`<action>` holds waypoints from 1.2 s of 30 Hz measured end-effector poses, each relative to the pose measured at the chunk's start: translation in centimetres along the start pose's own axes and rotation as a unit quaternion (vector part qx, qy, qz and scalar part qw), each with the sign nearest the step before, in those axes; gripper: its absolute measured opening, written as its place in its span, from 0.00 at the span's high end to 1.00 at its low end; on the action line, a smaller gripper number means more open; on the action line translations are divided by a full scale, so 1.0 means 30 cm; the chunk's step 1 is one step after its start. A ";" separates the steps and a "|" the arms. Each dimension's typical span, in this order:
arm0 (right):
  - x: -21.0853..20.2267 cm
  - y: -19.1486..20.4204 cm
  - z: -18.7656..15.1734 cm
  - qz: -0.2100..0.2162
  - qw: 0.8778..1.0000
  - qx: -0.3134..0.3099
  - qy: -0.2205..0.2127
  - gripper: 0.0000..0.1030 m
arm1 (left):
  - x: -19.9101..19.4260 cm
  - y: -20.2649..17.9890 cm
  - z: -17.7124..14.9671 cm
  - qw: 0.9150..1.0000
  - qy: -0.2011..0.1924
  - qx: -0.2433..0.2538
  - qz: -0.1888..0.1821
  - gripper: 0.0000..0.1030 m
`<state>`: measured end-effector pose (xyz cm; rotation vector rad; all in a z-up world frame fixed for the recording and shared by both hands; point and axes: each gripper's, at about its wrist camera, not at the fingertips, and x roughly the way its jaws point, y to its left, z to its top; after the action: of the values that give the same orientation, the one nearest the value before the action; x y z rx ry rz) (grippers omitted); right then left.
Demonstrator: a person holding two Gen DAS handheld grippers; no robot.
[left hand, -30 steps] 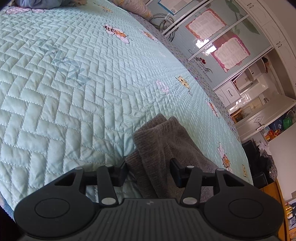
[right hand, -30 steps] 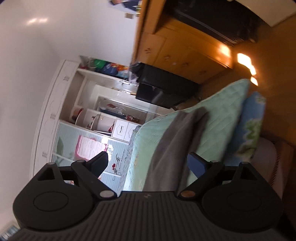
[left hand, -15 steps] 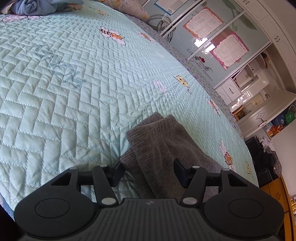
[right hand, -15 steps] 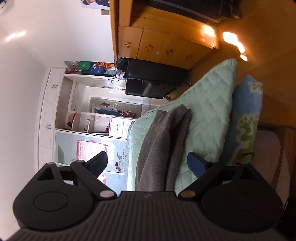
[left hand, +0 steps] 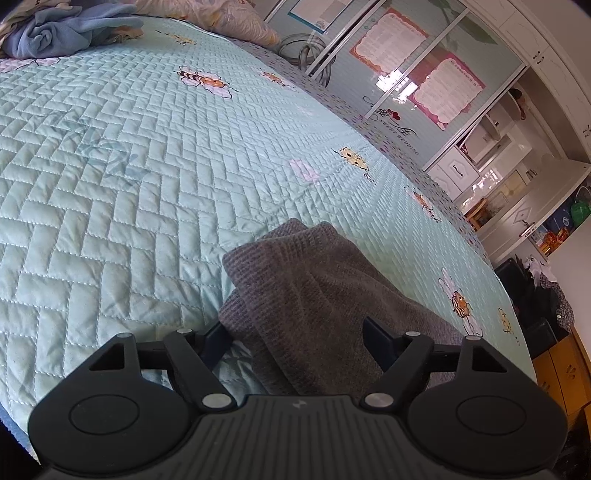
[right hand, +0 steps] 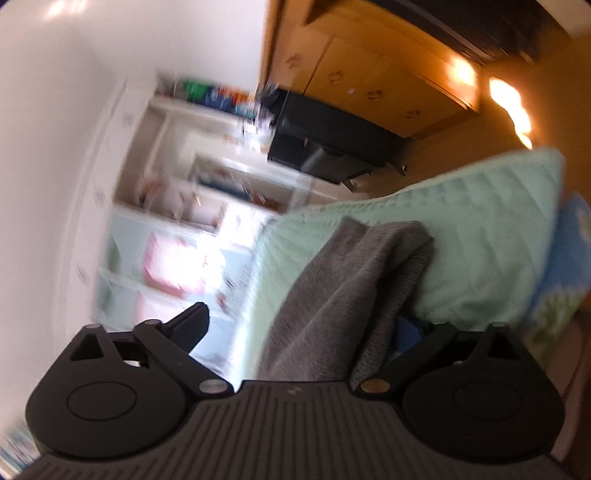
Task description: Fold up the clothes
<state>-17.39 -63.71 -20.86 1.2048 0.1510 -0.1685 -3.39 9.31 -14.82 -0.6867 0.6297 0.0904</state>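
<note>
A folded grey knit garment (left hand: pixel 314 288) lies on the pale green quilted bed (left hand: pixel 147 166) near its front edge. My left gripper (left hand: pixel 295 332) is open, its jaws wide apart on either side of the garment's near end, not clamped on it. In the right wrist view the same grey garment (right hand: pixel 354 288) lies between the spread jaws of my right gripper (right hand: pixel 303 325), which is open. That view is tilted sideways and blurred. The right finger (right hand: pixel 406 332) is partly hidden behind the cloth.
A crumpled blue garment (left hand: pixel 62 29) and a pillow (left hand: pixel 221 18) lie at the bed's far end. Wardrobe doors with pink posters (left hand: pixel 424 81) stand beyond the bed. A wooden cabinet (right hand: pixel 369 74) and black bags (right hand: pixel 325 140) stand past the bed's corner. A blue blanket (right hand: pixel 569 266) hangs at the bed's edge.
The left gripper's jaws have spread wider and pulled back slightly from the grey garment. The right gripper has swung, its view blurring, with the garment now folded into a thicker bundle.
</note>
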 end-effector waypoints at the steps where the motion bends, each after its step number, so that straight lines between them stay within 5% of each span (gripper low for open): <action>1: 0.010 0.016 -0.001 -0.015 1.000 -0.020 0.009 0.46 | 0.000 0.003 -0.001 1.000 0.000 0.000 -0.001 0.22; 3: 0.017 0.029 -0.001 -0.040 0.998 -0.033 0.021 0.77 | 0.001 0.009 -0.002 1.000 0.000 0.000 -0.003 0.22; 15: -0.011 0.206 0.002 -0.053 0.987 -0.152 0.008 0.81 | -0.003 0.047 0.009 0.999 0.006 -0.022 -0.025 0.21; 31: -0.025 0.053 -0.026 -0.088 0.995 -0.047 0.013 0.79 | 0.006 0.080 0.024 0.996 0.008 -0.069 -0.064 0.07; 33: -0.023 0.048 -0.026 -0.087 0.995 -0.045 0.015 0.79 | 0.007 0.076 0.024 0.997 0.008 -0.066 -0.044 0.20; 35: -0.018 0.036 -0.025 -0.083 0.996 -0.038 0.015 0.79 | 0.009 0.102 0.024 0.997 0.008 -0.076 -0.018 0.70; 36: -0.016 0.031 -0.025 -0.082 0.996 -0.034 0.014 0.79 | 0.009 0.115 0.023 0.997 0.007 -0.082 -0.007 0.72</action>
<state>-17.69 -62.66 -20.16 1.1270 0.2784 -0.2866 -3.77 12.39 -16.50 -0.8510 0.6361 0.1245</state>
